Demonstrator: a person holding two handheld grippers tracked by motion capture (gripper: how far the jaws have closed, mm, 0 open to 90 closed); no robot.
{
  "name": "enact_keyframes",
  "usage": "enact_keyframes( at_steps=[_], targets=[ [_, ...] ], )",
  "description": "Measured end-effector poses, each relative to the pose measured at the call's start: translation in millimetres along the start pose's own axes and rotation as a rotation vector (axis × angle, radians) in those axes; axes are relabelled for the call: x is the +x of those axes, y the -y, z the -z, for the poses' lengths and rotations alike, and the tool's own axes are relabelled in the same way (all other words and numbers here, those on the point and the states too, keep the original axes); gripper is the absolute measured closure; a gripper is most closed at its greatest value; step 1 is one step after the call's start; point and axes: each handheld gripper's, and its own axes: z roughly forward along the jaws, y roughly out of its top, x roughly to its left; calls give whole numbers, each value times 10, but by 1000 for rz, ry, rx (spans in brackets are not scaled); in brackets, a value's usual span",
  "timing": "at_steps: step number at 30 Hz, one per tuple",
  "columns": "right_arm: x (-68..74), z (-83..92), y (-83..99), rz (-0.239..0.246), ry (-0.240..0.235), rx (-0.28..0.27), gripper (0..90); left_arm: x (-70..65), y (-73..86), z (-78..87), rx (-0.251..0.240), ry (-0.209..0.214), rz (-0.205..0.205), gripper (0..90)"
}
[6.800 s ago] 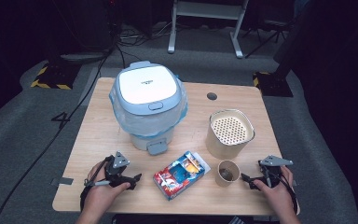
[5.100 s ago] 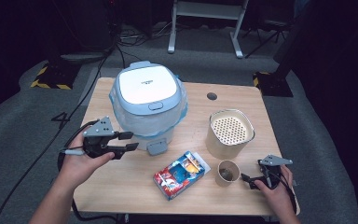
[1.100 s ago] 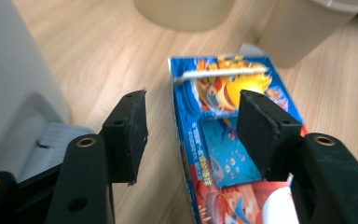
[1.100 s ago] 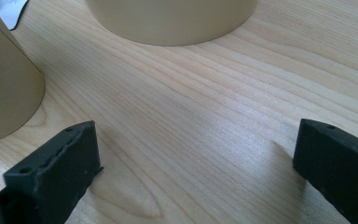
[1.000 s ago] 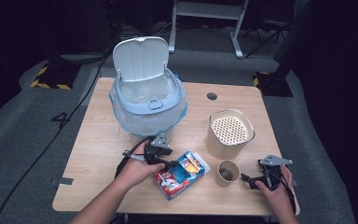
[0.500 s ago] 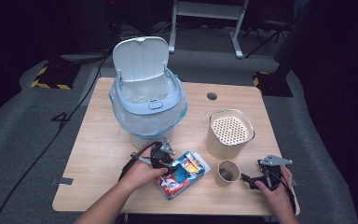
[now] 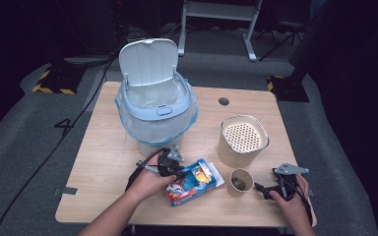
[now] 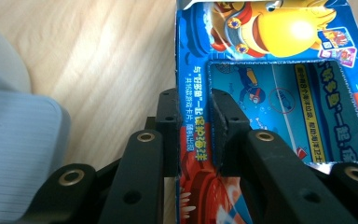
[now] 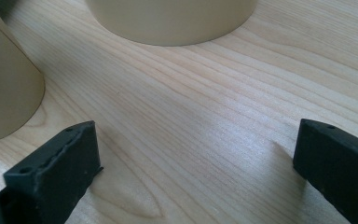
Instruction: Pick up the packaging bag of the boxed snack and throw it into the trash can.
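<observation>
Blue cardboard box [image 8: 279, 84] lay flat on the table [image 7: 103, 157] near the bin [image 7: 155, 115]; the left gripper [image 8: 193, 121] had just squeezed down, pinching its edge. Right gripper [image 9: 196, 163] sat wide open, holding nothing.

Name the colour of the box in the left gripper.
Mostly blue box, with red and yellow cartoon print; left gripper view shows it best.

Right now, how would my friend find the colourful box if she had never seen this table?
Start at the big white bin with its lid up, at the far side of the wooden table. Come straight toward the near edge: the flat blue box lies there, left of the small paper cup, with the left tool clamped on its edge. It is the one bright cartoon-printed thing among plain beige ones.
</observation>
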Motion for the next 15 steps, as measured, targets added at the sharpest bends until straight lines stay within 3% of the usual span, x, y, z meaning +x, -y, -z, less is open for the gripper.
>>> enact_keyframes(
  at_steps=[4,6,7,15],
  targets=[
    [0,0,0,0,0,0,6,-9,-38,90,-54,-6,-4,754],
    [0,0,0,0,0,0,6,-14,-79,185,-123,-7,-3,754],
    [0,0,0,0,0,0,6,-14,-79,185,-123,-7,-3,754],
    [0,0,0,0,0,0,6,-8,-184,499,-276,-17,-15,754]
  ],
)
